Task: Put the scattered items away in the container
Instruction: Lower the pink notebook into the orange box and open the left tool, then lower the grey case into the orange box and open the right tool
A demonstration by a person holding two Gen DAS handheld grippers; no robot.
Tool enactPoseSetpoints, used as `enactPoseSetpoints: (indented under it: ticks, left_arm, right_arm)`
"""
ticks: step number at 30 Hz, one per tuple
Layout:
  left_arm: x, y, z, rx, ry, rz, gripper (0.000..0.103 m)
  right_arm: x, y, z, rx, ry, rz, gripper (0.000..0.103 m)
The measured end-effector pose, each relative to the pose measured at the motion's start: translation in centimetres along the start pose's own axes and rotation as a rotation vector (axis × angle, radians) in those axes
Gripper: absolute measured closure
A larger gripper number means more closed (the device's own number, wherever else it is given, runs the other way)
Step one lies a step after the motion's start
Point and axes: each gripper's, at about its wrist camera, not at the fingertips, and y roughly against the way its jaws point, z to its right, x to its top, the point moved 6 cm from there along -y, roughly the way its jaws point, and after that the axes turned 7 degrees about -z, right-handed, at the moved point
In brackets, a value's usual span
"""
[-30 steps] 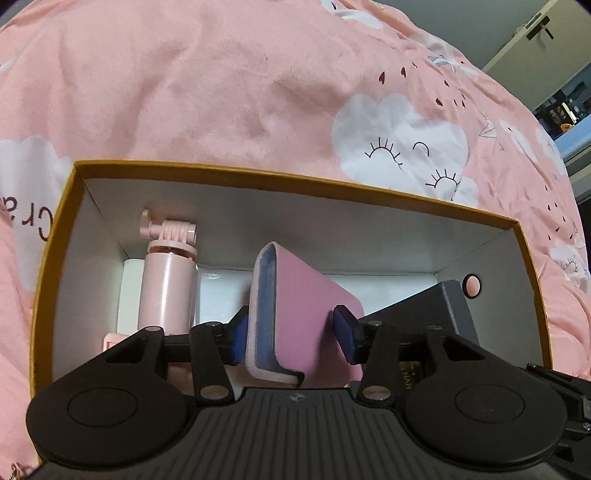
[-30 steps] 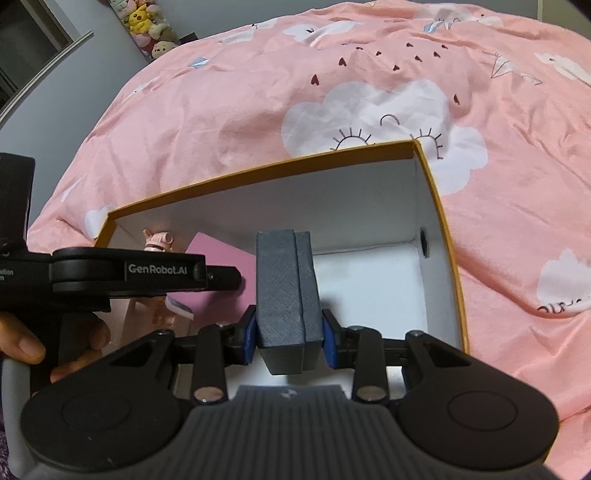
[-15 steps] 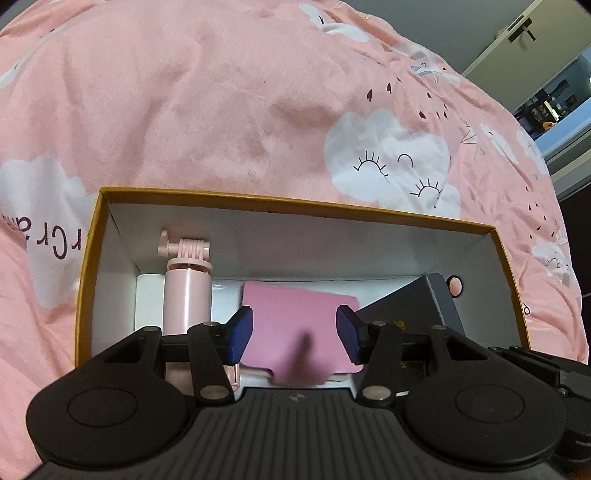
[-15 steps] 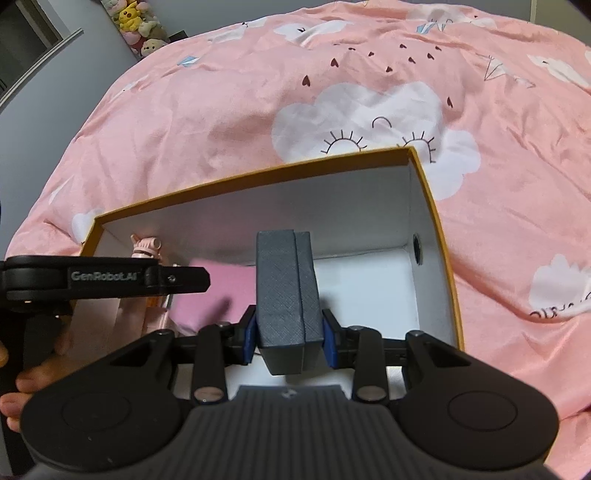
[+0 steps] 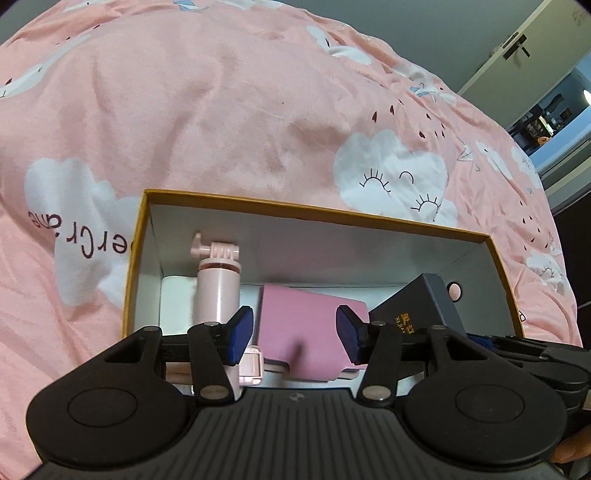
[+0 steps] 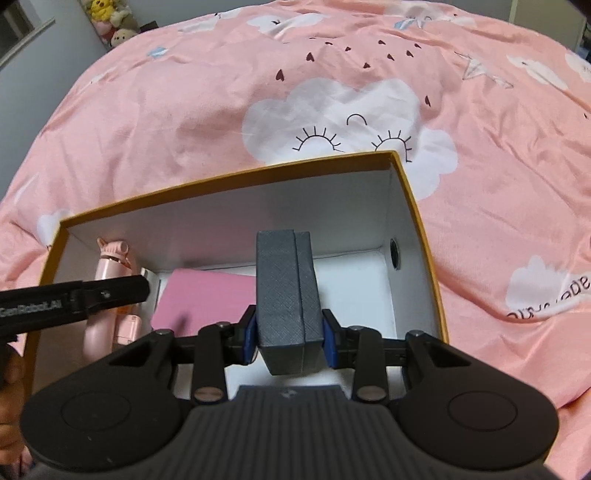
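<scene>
An open box with orange rim [image 5: 317, 211] [image 6: 236, 172] and white inside sits on the pink bedding. A pink handle-like gadget [image 5: 218, 284] [image 6: 110, 273] lies at its left end. A pink flat case [image 5: 306, 332] [image 6: 207, 299] lies flat on the box floor beside it. My left gripper [image 5: 293, 334] is open and empty above the pink case. My right gripper [image 6: 290, 339] is shut on a dark grey-blue box [image 6: 286, 295] [image 5: 417, 310] and holds it upright above the container's right half.
Pink bedding with white cloud prints [image 5: 388, 173] [image 6: 351, 114] surrounds the box. The left gripper's finger [image 6: 107, 295] reaches in from the left in the right wrist view. Plush toys [image 6: 110, 22] sit far back left. A cabinet [image 5: 524, 48] stands far right.
The left gripper let go of the pink case, which fell from upright to flat in the box, and then pulled back and up. The right gripper still holds the grey-blue box.
</scene>
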Motion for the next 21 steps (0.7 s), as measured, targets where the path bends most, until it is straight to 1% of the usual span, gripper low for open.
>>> enactPoseSetpoints:
  ticks: [2, 4, 6, 8, 12, 15, 18, 20, 21]
  left_arm:
    - [0.0, 0.1, -0.3, -0.006, 0.006, 0.004, 0.047]
    - [-0.1, 0.2, -0.4, -0.017, 0.008, 0.008, 0.049]
    - [-0.1, 0.4, -0.4, -0.024, 0.003, 0.014, 0.05]
    - [-0.2, 0.6, -0.4, -0.031, -0.003, 0.018, 0.05]
    - [-0.3, 0.8, -0.5, -0.044, -0.014, 0.026, 0.053]
    - [-0.3, 1.1, -0.5, -0.051, -0.017, 0.042, 0.053]
    - [-0.2, 1.4, -0.6, -0.057, -0.009, 0.059, 0.053]
    - [-0.1, 1.6, -0.7, -0.063, 0.0, 0.065, 0.053]
    - [-0.1, 1.7, -0.7, -0.065, 0.004, 0.069, 0.053]
  right_arm:
    - [0.0, -0.5, -0.2, -0.002, 0.002, -0.02, 0.066]
    - [-0.1, -1.1, -0.4, 0.017, -0.015, -0.042, 0.066]
    - [0.1, -1.3, -0.6, 0.054, -0.034, -0.039, 0.066]
    - [0.3, -1.5, -1.0, 0.069, -0.042, -0.036, 0.066]
    - [0.6, -1.9, -1.8, 0.055, -0.026, -0.015, 0.066]
    - [0.5, -1.6, -1.3, 0.063, -0.046, -0.009, 0.067]
    - [0.6, 0.0, -1.2, 0.033, -0.023, 0.054, 0.067]
    - [0.9, 0.8, -1.4, 0.075, -0.029, 0.074, 0.067]
    - [1.0, 1.1, -1.7, 0.12, -0.039, 0.073, 0.067]
